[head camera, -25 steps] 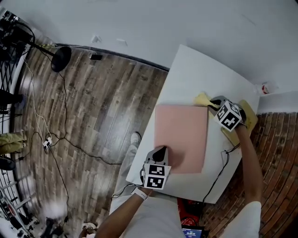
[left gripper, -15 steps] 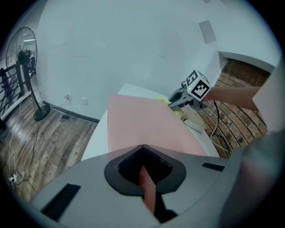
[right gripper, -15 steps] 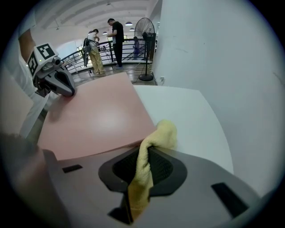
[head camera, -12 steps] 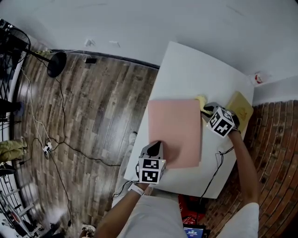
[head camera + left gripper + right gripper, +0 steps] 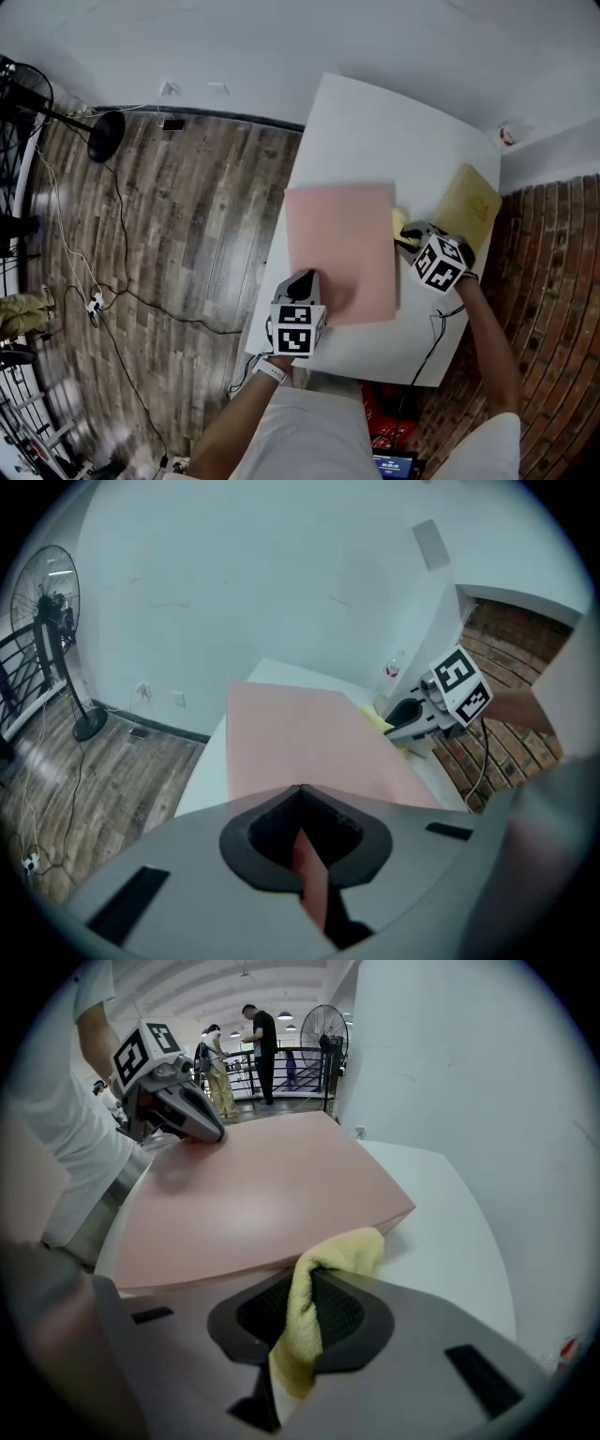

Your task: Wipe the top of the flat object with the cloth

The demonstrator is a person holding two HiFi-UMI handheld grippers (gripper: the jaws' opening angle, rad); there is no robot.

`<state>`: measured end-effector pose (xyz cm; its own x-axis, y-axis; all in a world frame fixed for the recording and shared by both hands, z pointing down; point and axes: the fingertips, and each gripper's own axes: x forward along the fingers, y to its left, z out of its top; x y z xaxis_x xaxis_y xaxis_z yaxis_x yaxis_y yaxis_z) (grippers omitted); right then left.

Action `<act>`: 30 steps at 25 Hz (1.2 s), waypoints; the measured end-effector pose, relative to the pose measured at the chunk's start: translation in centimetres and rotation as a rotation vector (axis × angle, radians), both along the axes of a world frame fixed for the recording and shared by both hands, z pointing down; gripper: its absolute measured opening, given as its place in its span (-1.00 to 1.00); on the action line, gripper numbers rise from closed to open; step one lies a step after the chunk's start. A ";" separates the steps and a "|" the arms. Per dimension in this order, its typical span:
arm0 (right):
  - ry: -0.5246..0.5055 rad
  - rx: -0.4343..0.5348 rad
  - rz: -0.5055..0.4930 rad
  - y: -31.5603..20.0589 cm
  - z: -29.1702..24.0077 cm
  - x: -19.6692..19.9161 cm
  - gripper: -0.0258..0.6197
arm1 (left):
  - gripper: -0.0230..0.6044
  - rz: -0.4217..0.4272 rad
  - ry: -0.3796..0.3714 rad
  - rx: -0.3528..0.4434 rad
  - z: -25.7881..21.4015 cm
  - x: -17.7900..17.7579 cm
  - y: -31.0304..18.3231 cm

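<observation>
Your right gripper (image 5: 405, 240) (image 5: 300, 1330) has its jaws clamped on a soft yellow cloth (image 5: 398, 224) (image 5: 330, 1258). A fold runs between the jaws and a bunched end pokes out past the tips. That end sits at the right-hand edge of the flat pink square board (image 5: 339, 246) (image 5: 244, 1190) (image 5: 298, 741). From the right gripper view it seems to touch the board's edge, but you cannot tell whether it rests on the top face or on the table just beside it.

A second ago this gripper hung over the tan rectangular board (image 5: 466, 204) at the far right of the table, with the cloth near the pink board's far right corner. It has since come toward you along that right edge to about its middle, and the tan board now lies fully uncovered, apart from the gripper.

Your left gripper (image 5: 302, 281) (image 5: 305, 855) is closed on the pink board. A sliver of its near edge shows pinched between the jaws, close to the near left corner. It has kept that hold across all three moments.

The pink board lies flat on the white table (image 5: 375, 127), covering its left-middle part, and its left edge is close to the table's left edge. The wood-plank floor (image 5: 187, 225) spreads out to the left.
</observation>
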<state>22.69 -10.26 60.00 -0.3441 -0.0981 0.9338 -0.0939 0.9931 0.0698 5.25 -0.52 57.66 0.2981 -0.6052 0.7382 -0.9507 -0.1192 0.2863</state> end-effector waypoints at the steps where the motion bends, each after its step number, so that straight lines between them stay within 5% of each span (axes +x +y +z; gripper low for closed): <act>1: -0.005 -0.003 -0.001 0.6 0.0 0.1 -0.73 | -0.87 -0.001 -0.001 -0.001 0.0 0.0 0.0; 22: -0.066 -0.074 0.024 15.3 0.0 3.5 -0.73 | -0.87 0.007 -0.003 -0.003 -0.1 -0.4 0.0; 30: -0.122 -0.102 0.224 19.0 0.2 4.4 -0.73 | -0.87 0.016 0.022 -0.027 0.1 -0.3 -0.1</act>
